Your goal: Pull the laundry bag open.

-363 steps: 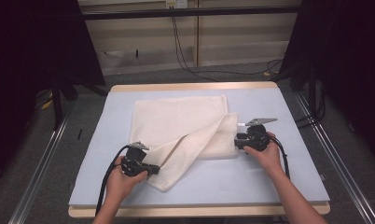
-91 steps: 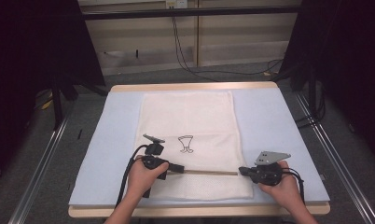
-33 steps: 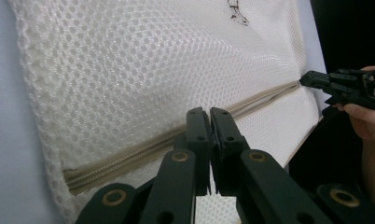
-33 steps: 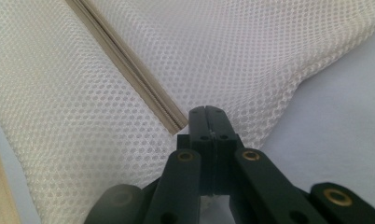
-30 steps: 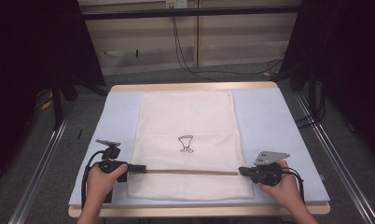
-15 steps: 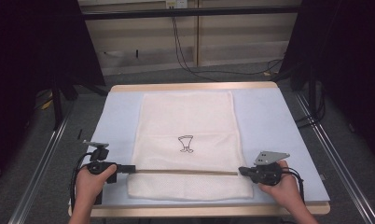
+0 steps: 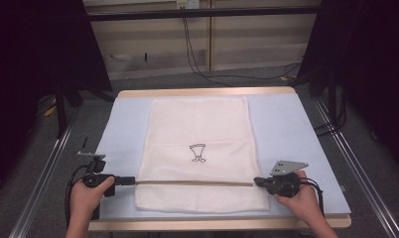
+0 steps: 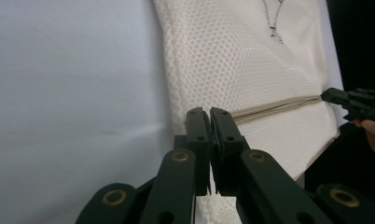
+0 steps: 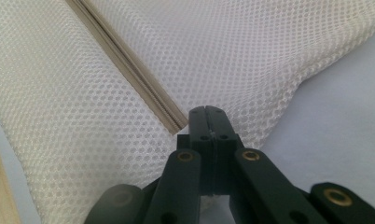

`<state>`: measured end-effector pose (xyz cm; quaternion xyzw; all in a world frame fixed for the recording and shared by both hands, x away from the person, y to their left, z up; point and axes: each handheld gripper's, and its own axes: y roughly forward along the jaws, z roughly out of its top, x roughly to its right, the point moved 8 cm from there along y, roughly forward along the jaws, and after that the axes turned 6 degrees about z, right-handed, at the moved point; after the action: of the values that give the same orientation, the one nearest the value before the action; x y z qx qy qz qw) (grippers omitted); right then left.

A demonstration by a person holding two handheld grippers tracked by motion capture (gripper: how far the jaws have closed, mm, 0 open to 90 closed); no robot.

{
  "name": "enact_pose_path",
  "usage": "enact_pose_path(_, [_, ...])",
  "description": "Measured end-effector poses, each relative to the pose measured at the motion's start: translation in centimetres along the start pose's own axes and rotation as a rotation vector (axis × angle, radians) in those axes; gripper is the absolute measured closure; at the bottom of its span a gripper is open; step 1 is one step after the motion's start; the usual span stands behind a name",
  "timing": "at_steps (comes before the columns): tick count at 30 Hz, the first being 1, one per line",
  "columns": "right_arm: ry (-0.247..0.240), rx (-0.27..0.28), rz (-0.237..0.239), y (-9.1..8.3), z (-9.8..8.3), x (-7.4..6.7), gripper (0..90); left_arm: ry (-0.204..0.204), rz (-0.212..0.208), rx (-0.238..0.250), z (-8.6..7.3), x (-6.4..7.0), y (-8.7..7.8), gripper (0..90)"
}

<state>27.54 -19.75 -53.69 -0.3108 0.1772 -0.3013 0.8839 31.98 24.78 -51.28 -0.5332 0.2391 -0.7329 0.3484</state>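
While the mesh bag (image 7: 200, 153) lies flat down the middle of the table (image 7: 306, 129), bare blue surface is open on both sides of it, wider on the left by the table's edge and narrower on the right. At the near left the left gripper (image 7: 130, 180) sits just off the bag's left edge, jaws together; in the left gripper view (image 8: 209, 122) its tips meet at the bag's side seam where the zipper (image 8: 279, 105) ends, and whether they pinch fabric cannot be told. That tan zipper runs straight across the bag's lower part, under a small black cup drawing (image 7: 198, 152). At its right end the right gripper (image 7: 257, 182) has its jaws together, tips at the zipper's end and on the mesh in the right gripper view (image 9: 208, 112); a pinch cannot be told. A wooden strip edges the table near and far, metal rails (image 7: 356, 158) flank it, grey floor and dark curtains around, cables (image 7: 202, 59) hang behind. Both hands (image 7: 86, 196) rest low and level at the near edge, forearms coming in from the bottom.
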Motion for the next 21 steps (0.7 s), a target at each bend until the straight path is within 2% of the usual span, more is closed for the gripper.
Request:
enact_pose_path(1, [0.0,0.001,-0.002,0.0,0.0,0.0,90.0,-0.021,0.005,0.006,0.0,-0.1,0.0,87.3])
enact_pose_path(3, [-0.001,0.0,0.0,0.0,0.0,0.0,90.0,-0.027,-0.013,0.005,-0.1,-0.5,-0.1,87.2])
enact_pose_path(4, [-0.001,0.001,0.0,0.0,0.0,0.0,90.0,-0.017,-0.008,-0.005,-0.2,-0.6,-0.2,87.2])
enact_pose_path(6, [-0.002,0.001,-0.001,0.0,0.0,0.0,90.0,-0.032,-0.004,0.003,-0.2,-0.4,-0.1,87.2])
enact_pose_path(10, [-0.002,0.004,0.003,0.0,0.0,0.0,90.0,0.013,-0.001,0.0,-0.1,-0.2,-0.3,87.0])
enact_pose_path(11, [-0.002,0.007,0.006,0.0,0.0,0.0,90.0,0.004,0.004,0.031,0.2,0.1,-0.4,86.2])
enact_pose_path(12, [-0.004,0.01,0.009,0.0,0.0,0.0,90.0,0.029,0.002,0.045,0.4,0.1,-0.7,84.1])
enact_pose_path(13, [-0.004,0.009,0.017,-0.1,0.0,0.1,89.8,0.038,-0.004,0.065,0.6,0.2,-0.9,79.9])
enact_pose_path(14, [0.006,0.013,0.027,-0.3,0.1,0.1,85.5,0.04,-0.002,0.09,0.9,0.3,-1.0,73.0])
enact_pose_path(15, [0.0,0.022,0.022,-0.6,0.4,0.3,79.8,0.063,0.014,0.123,1.2,0.3,-1.1,64.4])
enact_pose_path(16, [-0.004,0.053,0.008,-0.9,0.7,0.6,69.6,0.099,0.047,0.167,1.6,0.1,-1.1,58.4])
enact_pose_path(19, [0.012,0.124,-0.096,-2.3,1.5,2.2,47.4,0.141,0.148,0.285,2.8,-0.3,-1.3,45.2])
enact_pose_path(21, [0.059,0.163,-0.167,-3.1,1.6,3.6,34.0,0.219,0.222,0.374,3.6,-0.7,-1.3,33.4])
